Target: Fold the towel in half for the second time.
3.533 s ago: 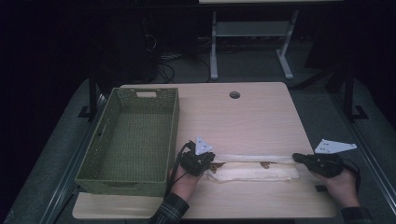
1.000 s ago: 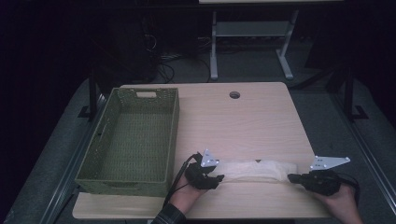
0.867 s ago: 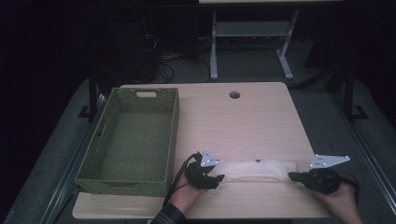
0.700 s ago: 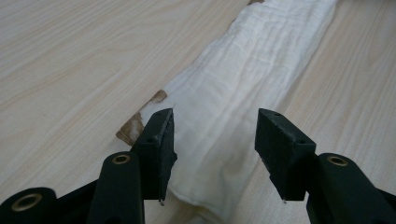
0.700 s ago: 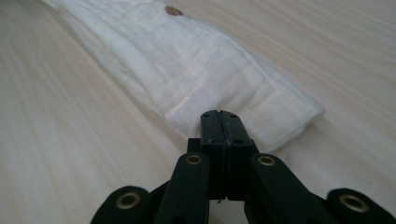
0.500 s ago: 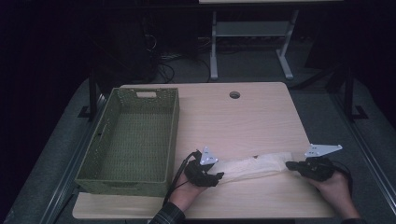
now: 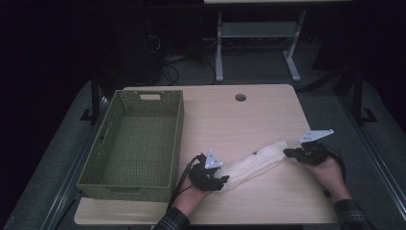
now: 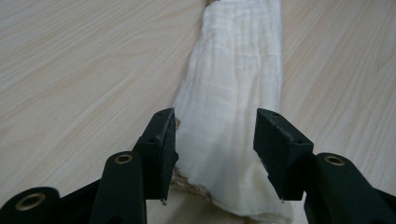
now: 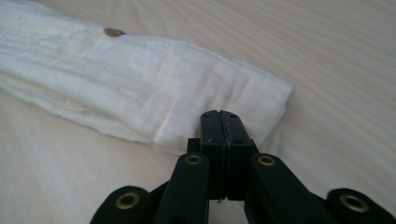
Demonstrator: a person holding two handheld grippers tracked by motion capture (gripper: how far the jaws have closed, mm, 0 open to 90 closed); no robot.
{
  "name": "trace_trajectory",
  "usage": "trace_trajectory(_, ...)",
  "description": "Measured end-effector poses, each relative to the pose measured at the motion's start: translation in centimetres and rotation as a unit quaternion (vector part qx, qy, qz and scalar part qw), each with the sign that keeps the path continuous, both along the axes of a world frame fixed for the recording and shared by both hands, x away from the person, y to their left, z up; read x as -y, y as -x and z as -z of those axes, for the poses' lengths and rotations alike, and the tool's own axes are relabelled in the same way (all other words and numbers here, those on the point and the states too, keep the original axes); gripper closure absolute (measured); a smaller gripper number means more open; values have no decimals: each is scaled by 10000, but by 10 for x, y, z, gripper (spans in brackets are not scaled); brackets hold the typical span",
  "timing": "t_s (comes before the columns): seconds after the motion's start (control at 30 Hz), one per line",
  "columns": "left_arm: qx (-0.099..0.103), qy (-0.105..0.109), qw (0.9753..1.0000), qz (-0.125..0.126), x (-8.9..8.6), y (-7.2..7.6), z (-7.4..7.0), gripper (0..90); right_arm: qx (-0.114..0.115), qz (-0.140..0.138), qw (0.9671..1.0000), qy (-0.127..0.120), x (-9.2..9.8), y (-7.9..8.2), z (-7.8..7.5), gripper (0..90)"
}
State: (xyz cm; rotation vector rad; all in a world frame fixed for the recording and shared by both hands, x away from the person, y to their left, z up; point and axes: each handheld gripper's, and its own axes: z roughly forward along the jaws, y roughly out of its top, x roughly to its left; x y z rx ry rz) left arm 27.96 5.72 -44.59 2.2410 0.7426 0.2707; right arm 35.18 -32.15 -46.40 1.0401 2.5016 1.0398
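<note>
Left tool [image 8: 214,140]: jaws spread wide, one on either side of the near end of the folded white cloth [image 8: 233,93]; inner faces just beside the fabric's edges, nothing clamped between them.
Left hand [image 7: 191,199]: comes in from 6 o'clock in the high view, palm low to the tabletop [image 7: 249,115], left tool [image 7: 208,175] aimed toward 2 o'clock along the cloth.
Right tool [image 9: 219,126]: jaws pressed flat together, tips lying over the cloth's [image 9: 140,88] end edge (whether a fold of fabric is pinched there cannot be told).
Right hand [image 7: 328,170]: enters from 5 o'clock, wrist angled inward, right tool [image 7: 299,153] pointing toward 9 o'clock at the cloth's far end.
Cloth [image 7: 256,160]: long narrow strip, lying on a diagonal between the two tools, low end at 7 o'clock, high end at 2 o'clock; small brown mark [image 9: 114,32] on its upper face.
Basket [image 7: 110,179]: green woven, at 9 o'clock from the cloth, apart from it.
</note>
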Motion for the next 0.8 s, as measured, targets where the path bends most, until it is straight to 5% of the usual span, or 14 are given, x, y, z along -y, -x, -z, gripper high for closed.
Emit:
trace_trajectory(0.4,18,67,9997,-215,2,-13,0,530,83,-51,9999,-143,-21,-53,4,882)
trace_trajectory(0.6,-45,-138,9995,-276,9,-29,2,736,316,-21,9987,-408,-15,-45,-8,666)
trace_trajectory(0.8,-185,-391,9988,-247,11,-39,9,886,387,-50,9974,-614,-11,-39,-15,561)
